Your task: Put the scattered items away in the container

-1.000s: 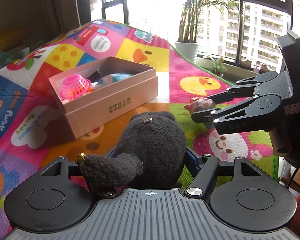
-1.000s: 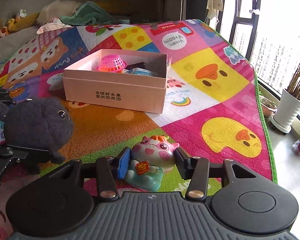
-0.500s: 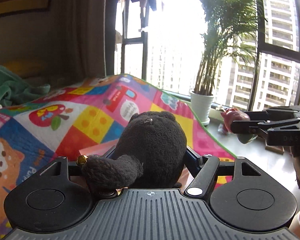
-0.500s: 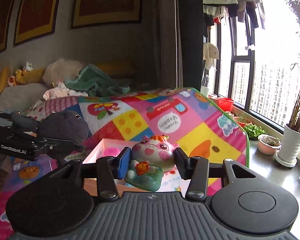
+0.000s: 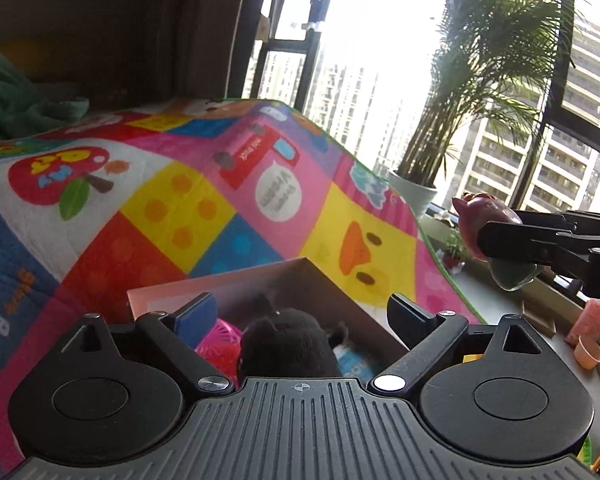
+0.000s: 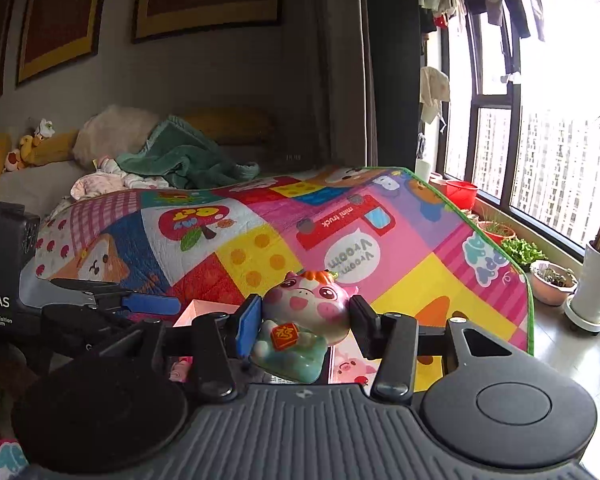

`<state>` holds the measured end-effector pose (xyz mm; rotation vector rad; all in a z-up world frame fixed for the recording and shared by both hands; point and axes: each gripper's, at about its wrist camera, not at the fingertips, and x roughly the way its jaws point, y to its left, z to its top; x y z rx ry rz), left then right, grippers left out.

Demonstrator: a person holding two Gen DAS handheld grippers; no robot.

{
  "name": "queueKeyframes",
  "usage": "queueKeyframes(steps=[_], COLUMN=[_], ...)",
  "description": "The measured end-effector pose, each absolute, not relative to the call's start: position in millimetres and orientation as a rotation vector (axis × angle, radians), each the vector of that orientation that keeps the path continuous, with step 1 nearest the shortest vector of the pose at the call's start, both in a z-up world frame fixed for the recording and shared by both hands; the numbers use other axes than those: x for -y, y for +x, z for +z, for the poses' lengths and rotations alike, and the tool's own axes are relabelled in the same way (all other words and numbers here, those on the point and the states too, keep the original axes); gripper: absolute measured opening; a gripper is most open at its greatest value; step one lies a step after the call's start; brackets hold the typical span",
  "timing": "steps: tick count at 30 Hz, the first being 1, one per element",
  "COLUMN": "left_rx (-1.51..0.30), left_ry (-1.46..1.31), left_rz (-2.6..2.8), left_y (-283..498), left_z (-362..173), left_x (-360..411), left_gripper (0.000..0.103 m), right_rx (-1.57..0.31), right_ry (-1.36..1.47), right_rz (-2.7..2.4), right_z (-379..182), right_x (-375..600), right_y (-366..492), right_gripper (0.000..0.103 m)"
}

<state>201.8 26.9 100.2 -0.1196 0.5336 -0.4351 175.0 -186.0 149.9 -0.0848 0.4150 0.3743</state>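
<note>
Patchwork play mat (image 5: 204, 208) underlies everything in the left wrist view, with one potted palm (image 5: 452, 128) by the window. My left gripper (image 5: 302, 316) has just been opening its jaws; one black plush toy (image 5: 288, 344) lies loose in the pink box (image 5: 300, 276) below.

Right wrist view: bed (image 6: 32, 188) behind, framed pictures on the wall. My right gripper (image 6: 306, 314) clamps one pig figurine (image 6: 306, 312) above the box.

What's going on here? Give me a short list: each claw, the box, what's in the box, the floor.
left claw: jaws have just been opening; wide apart above the box, gripping nothing
black plush toy: below the open pads, in the box
right claw: shut on the pink pig toy, held up in the air
pink box: open, on the mat
also in box: pink mesh basket, a blue item, partly hidden
play mat: colourful patchwork, under the box
</note>
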Motion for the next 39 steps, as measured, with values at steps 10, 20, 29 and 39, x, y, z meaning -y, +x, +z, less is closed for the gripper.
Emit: queueKeyframes(steps=[10,20,29,39], left_rx=[-0.521,-0.565,-0.644,-0.681], left_ry=[-0.092,-0.017,-0.109,-0.035], left_rz=[-0.316,-0.357,-0.2,-0.015], left_y=[153.0,105.9,77.7,65.8], left_z=[88.9,57.0,26.2,11.0], left_x=[-83.3,-65.5,-49.4,-28.7], left_gripper=[0.101,0.103,0.103,0.103], right_rx=[-0.565,-0.628,-0.536,-0.649], right_ry=[-0.019,0.019,0.119,-0.065], right_rz=[0.406,0.354,0.299,0.286], right_z=[121.2,94.5,67.7,5.3], right_x=[152.2,165.1,199.7,176.9], right_y=[247.6,256.1,133.4,95.3], right_gripper=[0.047,0.058,0.093,0.103])
